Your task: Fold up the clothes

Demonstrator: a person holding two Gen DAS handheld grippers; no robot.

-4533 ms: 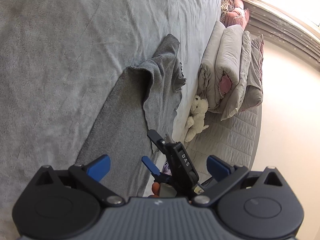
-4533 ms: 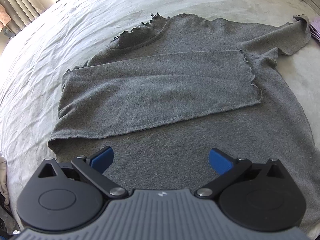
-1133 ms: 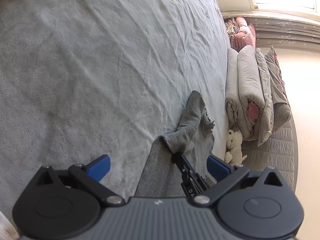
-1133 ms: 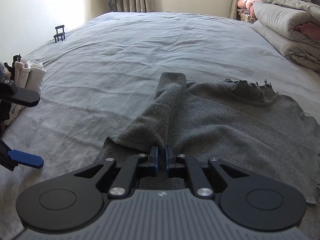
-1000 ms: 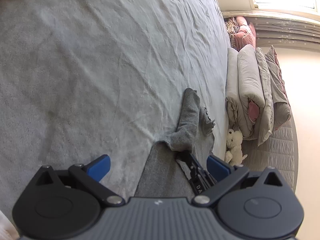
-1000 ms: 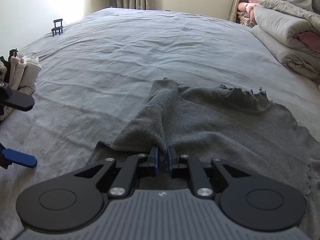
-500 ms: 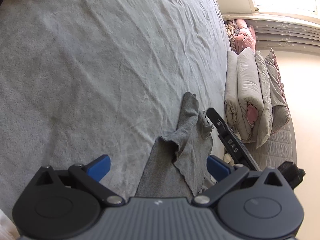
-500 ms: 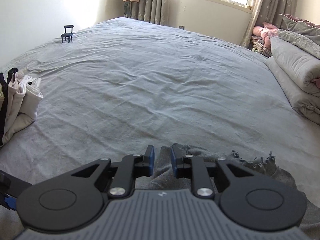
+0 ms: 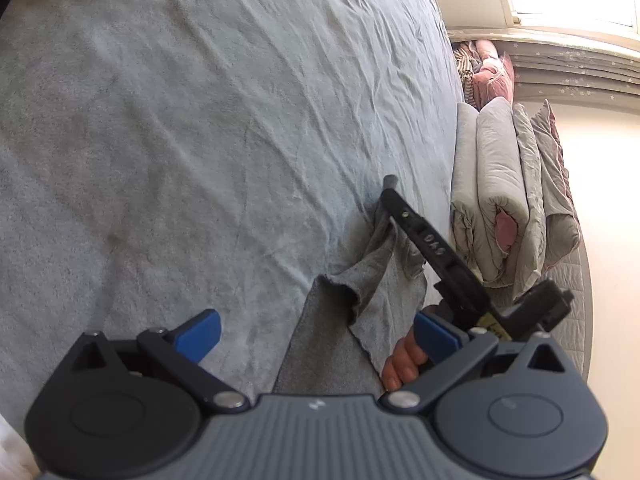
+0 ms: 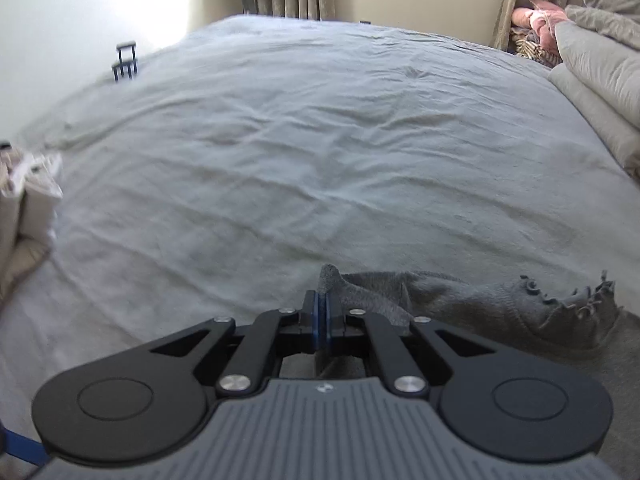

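Grey sweater [image 10: 460, 304] lies on the bed [image 10: 320, 140] by its near edge. The right gripper [image 10: 322, 314] pinches a tiny bit of one corner, so it could slip out (knit is stretchy). The left gripper [image 9: 316, 332] gapes wide, holding nothing.

The grey sweater [image 10: 500, 304] runs under the right gripper [image 10: 322, 316] at the bottom of the right wrist view, so its lower part is hidden, and whether cloth sits between the closed pads cannot be made out. At the left edge, a blurred pale pile of clothes [image 10: 30, 196] is cut off. In the left wrist view, a hand [image 9: 404, 364] shows only as fingertips behind the left gripper [image 9: 316, 330].
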